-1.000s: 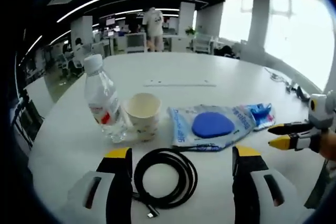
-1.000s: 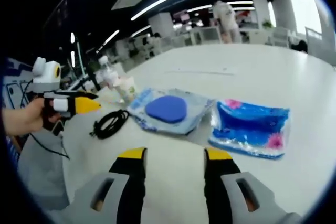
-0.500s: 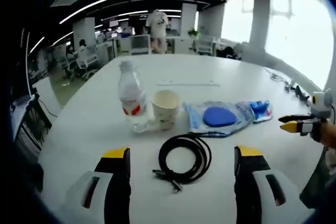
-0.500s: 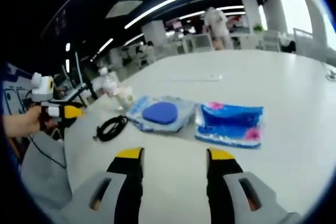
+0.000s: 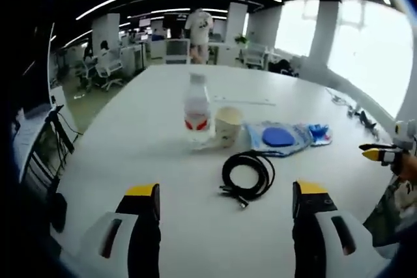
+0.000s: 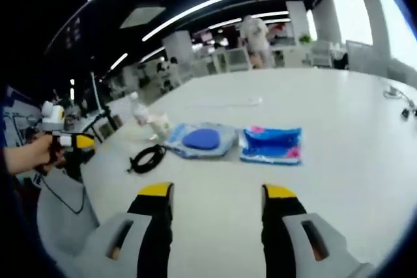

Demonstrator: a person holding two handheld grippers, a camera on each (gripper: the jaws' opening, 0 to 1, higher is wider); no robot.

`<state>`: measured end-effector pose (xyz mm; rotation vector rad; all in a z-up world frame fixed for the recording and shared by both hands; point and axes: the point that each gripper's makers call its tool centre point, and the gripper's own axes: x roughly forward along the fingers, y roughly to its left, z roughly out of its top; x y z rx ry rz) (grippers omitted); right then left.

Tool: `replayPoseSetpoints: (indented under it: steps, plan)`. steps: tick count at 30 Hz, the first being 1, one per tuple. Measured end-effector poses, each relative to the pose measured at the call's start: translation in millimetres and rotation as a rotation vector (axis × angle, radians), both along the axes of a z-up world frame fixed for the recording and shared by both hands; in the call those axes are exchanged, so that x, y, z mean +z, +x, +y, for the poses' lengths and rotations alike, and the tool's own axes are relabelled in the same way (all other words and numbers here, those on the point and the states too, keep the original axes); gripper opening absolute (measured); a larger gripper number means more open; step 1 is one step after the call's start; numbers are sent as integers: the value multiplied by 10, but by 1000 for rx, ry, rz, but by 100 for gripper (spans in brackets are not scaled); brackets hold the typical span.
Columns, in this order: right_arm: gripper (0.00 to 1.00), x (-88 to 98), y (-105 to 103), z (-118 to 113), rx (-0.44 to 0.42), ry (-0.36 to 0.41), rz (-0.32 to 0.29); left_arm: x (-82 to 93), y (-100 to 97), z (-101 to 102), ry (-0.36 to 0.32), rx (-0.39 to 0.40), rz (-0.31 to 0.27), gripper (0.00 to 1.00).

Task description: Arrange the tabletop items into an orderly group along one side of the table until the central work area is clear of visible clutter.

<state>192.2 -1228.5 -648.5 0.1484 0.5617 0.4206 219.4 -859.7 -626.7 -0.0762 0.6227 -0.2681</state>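
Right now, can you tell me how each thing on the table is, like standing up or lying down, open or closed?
water bottle: standing upright, white cap on.
paper cup: upright, open top, beside the bottle.
black cable: coiled in a loop, lying flat.
packet with the blue pad: lying flat.
blue and pink packet: lying flat, next to the other packet.
left gripper: open, holding nothing.
right gripper: open, holding nothing.
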Motion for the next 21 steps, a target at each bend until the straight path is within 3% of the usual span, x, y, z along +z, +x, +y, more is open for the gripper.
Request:
replayPoseSetpoints:
  steps: [8,15,21]
  plan:
    - [58,174,-252,149,6,-58,-5,76,-119,86,-5,-90,16,85]
    - [60,278,-487,57,-62,-61,-8,79,-242,27,-30,-195,47,86]
    - [62,256,-709,-16,-111,-54,12,22,-352,42,-62,-228,83,86]
